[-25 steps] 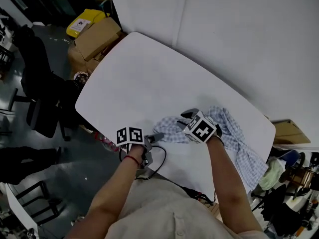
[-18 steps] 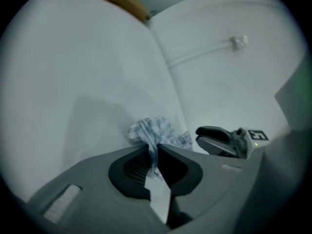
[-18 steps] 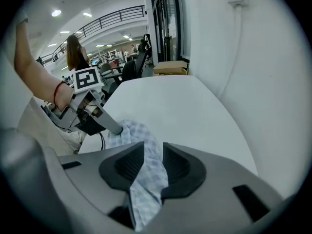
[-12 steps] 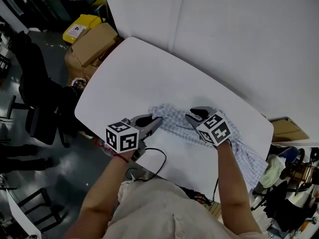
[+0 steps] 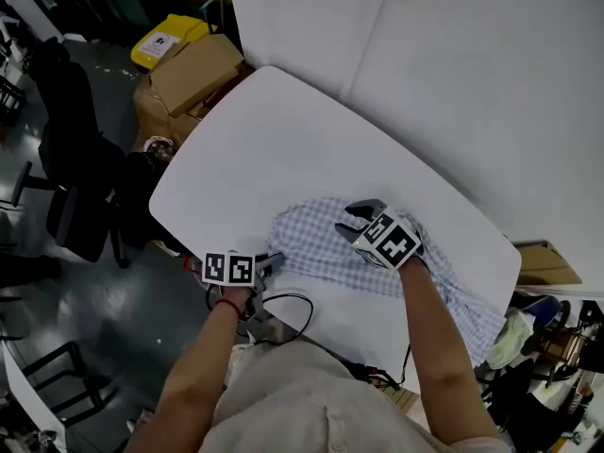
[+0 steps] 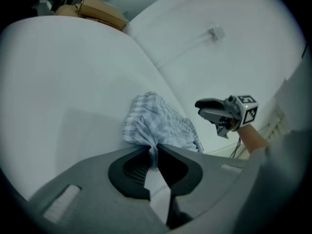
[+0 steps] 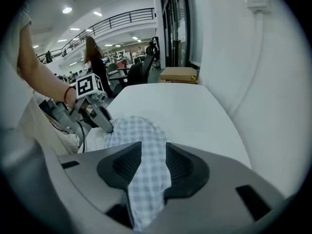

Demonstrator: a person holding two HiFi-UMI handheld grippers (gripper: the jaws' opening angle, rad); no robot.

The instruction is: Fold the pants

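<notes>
We had the pants (image 5: 326, 243) bunched in a crumpled heap close to the near edge of the white table (image 5: 255, 140), with one part trailing toward the right-hand corner. Our left gripper (image 6: 153, 149) was pressed together on a thin pinch of the checked cloth at the heap's left end, and the fabric puckered into its tips. Our right gripper (image 7: 153, 145) hung over the middle of the heap with its jaws spread. They had just been opening, and cloth lay between them without the pads pressing on it. We judged the fold barely begun, since the garment was not yet laid flat. The main risk, as we saw it, was the left pinch: so small a bite could slip free if we pulled to spread the cloth. With the right jaws loose, nothing anchored the other side, so a tug might drag the whole heap toward the table edge beside the left gripper. Closing the right jaws carelessly could also catch several layers and lock wrinkles in.
</notes>
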